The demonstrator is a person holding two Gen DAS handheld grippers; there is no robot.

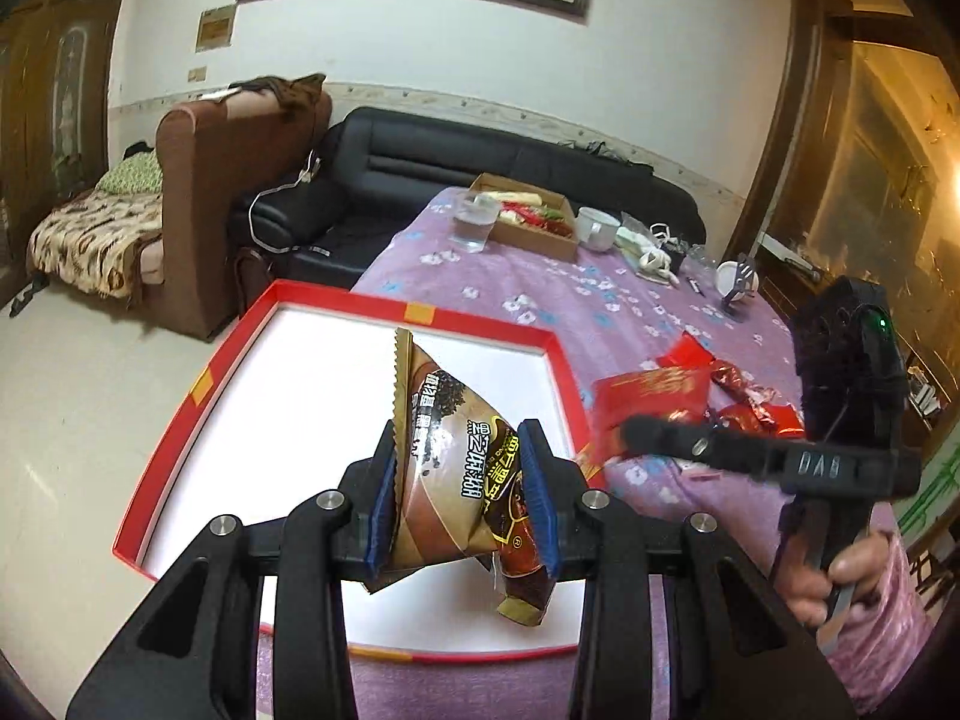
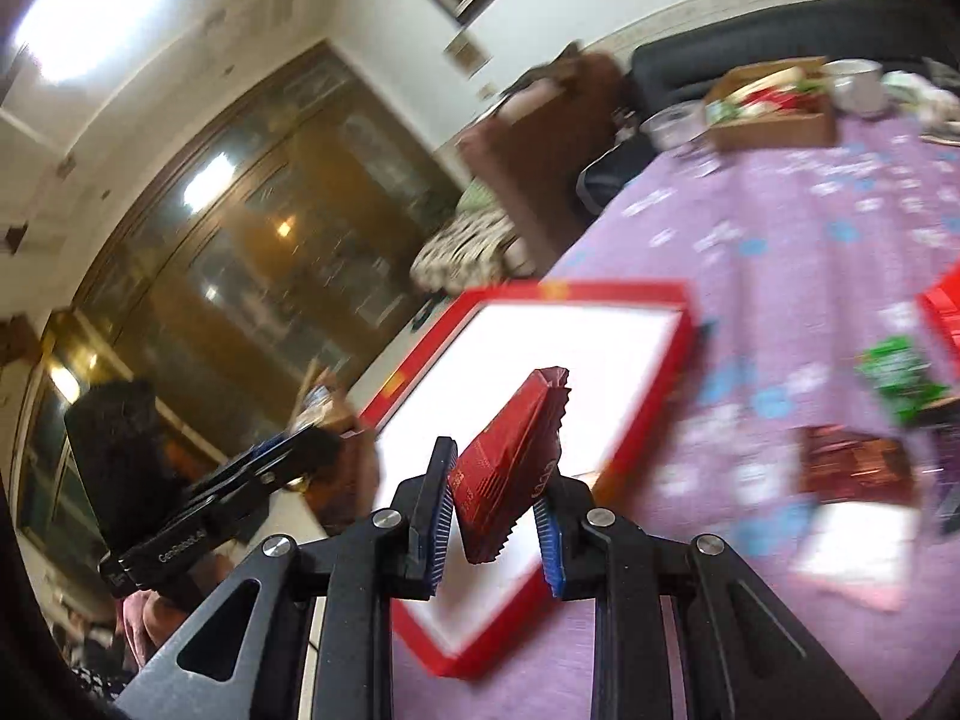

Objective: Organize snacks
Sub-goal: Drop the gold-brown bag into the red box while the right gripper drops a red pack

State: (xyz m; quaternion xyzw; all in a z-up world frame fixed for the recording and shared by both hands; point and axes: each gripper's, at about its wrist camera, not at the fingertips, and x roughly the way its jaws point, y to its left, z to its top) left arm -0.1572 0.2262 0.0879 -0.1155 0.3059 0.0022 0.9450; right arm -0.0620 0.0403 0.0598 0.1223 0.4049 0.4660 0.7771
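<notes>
My left gripper [image 1: 462,498] is shut on brown snack packets [image 1: 462,462], holding them over the white floor of a red-rimmed box lid [image 1: 198,384]. My right gripper [image 2: 492,510] is shut on a small red snack packet [image 2: 510,462], held above the near corner of the same red-rimmed box [image 2: 648,420]. The right gripper [image 1: 636,429] also shows in the left wrist view, reaching in from the right over red snack wrappers [image 1: 690,390]. The left gripper [image 2: 300,450] appears blurred at the left of the right wrist view.
The table wears a purple flowered cloth [image 1: 540,288]. At its far end stand a cardboard box of food [image 1: 528,216], a glass [image 1: 477,222] and a white cup [image 1: 594,228]. A green packet [image 2: 900,372] and a dark red packet [image 2: 858,462] lie right of the red box.
</notes>
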